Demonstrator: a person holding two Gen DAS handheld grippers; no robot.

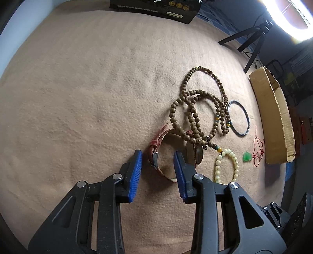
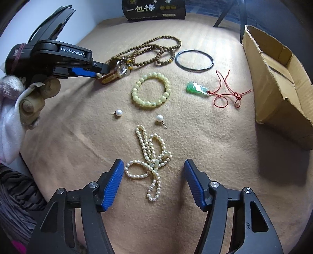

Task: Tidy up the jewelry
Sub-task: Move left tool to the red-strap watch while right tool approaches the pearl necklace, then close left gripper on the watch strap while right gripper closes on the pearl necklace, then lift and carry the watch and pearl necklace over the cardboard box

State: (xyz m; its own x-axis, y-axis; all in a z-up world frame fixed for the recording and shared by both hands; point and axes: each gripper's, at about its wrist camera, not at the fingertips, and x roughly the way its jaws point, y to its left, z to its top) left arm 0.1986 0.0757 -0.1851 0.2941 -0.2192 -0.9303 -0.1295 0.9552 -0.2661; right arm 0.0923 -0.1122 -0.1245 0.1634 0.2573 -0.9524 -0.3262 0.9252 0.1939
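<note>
My left gripper [image 1: 158, 156] is open, its jaws on either side of the strap of a wristwatch [image 1: 156, 157] with a reddish band; the watch face [image 2: 121, 68] shows in the right wrist view, where the left gripper [image 2: 100, 73] reaches it. Brown wooden beads [image 1: 197, 109] lie over the watch. My right gripper [image 2: 153, 166] is open above a white pearl necklace [image 2: 152, 158]. A pale yellow bead bracelet [image 2: 150, 90], a dark bangle [image 2: 194, 61], a green pendant on red cord [image 2: 196, 88] and two pearl earrings [image 2: 118, 113] [image 2: 160, 118] lie on the tan cloth.
An open cardboard box [image 2: 277, 78] stands at the right edge of the cloth [image 2: 78, 136]. A black package [image 2: 154, 9] lies at the far edge. A tripod and ring light [image 1: 254, 43] stand beyond the cloth.
</note>
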